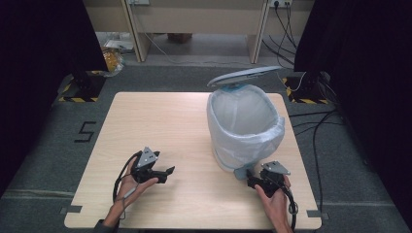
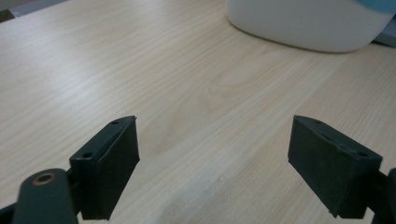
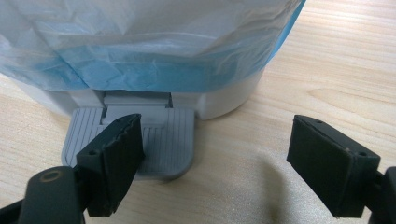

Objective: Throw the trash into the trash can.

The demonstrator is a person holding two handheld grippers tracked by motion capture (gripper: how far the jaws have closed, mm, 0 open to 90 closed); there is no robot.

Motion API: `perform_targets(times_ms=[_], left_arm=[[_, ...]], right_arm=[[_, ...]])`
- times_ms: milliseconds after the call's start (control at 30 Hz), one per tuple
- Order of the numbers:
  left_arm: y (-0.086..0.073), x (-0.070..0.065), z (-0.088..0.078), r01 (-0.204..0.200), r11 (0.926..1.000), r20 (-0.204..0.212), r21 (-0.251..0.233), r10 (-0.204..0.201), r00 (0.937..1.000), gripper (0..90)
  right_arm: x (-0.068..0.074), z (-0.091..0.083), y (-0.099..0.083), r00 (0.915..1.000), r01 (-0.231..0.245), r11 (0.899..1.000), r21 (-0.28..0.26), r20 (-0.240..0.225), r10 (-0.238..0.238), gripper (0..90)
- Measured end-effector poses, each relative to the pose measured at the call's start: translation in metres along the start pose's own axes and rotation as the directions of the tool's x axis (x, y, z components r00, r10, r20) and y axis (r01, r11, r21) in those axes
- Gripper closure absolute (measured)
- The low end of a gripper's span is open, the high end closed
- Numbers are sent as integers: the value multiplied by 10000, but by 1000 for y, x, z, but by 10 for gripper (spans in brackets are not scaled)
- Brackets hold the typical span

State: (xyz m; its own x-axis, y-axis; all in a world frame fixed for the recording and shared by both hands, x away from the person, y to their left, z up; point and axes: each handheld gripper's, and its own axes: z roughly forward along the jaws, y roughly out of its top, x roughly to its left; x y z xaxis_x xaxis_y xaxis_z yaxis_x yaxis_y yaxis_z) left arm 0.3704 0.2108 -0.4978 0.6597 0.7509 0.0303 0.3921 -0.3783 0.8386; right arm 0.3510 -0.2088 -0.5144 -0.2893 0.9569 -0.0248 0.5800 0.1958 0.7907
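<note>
A pale wooden table (image 1: 160,126) with a light grain carried everything. On it stood a white pedal bin (image 1: 244,128), lined with a thin bluish bag, well beyond the left gripper's jaws and off to their right. Its grey ribbed pedal (image 3: 154,140) lay low over the tabletop directly ahead of the right gripper's jaws, partly behind one of them. Between and ahead of the left gripper's jaws lay bare wood.

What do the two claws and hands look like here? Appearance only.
Both are black handheld units. The left claw and right claw each carry a grey three-cornered plate on top and trail a black cable. The fingers are flat black rectangular pads with small screw holes. Forearms are bare, with no sleeves in the high view.
</note>
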Motion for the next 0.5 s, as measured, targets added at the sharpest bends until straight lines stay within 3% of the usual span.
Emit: perform_targets(times_ms=[500], left_arm=[[-21, -4, 2, -149, 9947, 71, 1014, 142, 9999, 156]], right_arm=[[0, 0, 0, 10000, 43, 10000, -9, 17, -43, 184]])
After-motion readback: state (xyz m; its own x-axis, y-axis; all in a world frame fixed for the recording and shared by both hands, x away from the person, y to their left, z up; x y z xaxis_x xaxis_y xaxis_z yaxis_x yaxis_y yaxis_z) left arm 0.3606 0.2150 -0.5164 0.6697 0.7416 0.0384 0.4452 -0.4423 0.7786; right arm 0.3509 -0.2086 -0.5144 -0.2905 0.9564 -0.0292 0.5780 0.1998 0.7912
